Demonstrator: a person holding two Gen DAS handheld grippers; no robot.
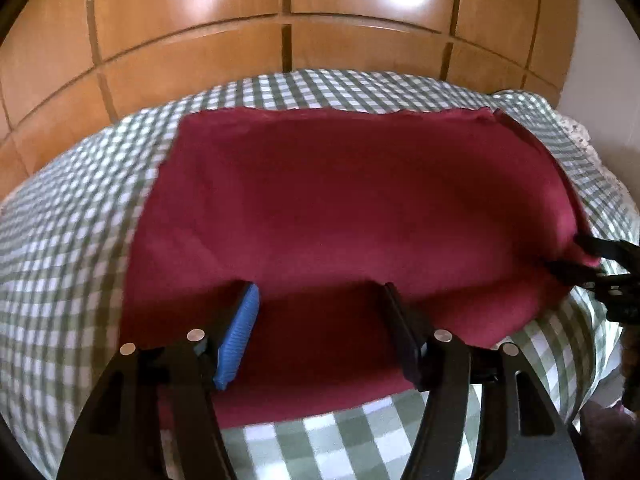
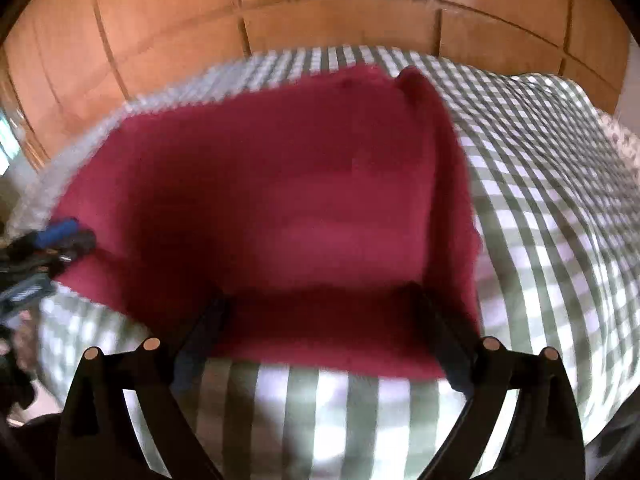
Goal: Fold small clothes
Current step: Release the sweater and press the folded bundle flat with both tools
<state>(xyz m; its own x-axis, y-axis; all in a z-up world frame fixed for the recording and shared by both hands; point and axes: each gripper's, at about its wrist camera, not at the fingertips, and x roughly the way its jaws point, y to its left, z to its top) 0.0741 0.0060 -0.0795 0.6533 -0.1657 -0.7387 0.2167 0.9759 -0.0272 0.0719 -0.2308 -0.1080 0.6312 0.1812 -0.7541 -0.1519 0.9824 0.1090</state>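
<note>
Folding appears barely begun: the red cloth [image 1: 340,208] lies spread in one layer on the checked bedcover [image 1: 72,240], with no crease visible. Left claw [image 1: 320,296]: jaws wide apart, straddling the cloth's near edge directly ahead, gripping nothing. Right claw [image 2: 320,304]: jaws likewise wide apart over the near edge; whether they touch fabric cannot be told through the blur. Every fold remains, as judged. Beyond both claws stands a wooden panelled wardrobe [image 1: 192,12].
</note>
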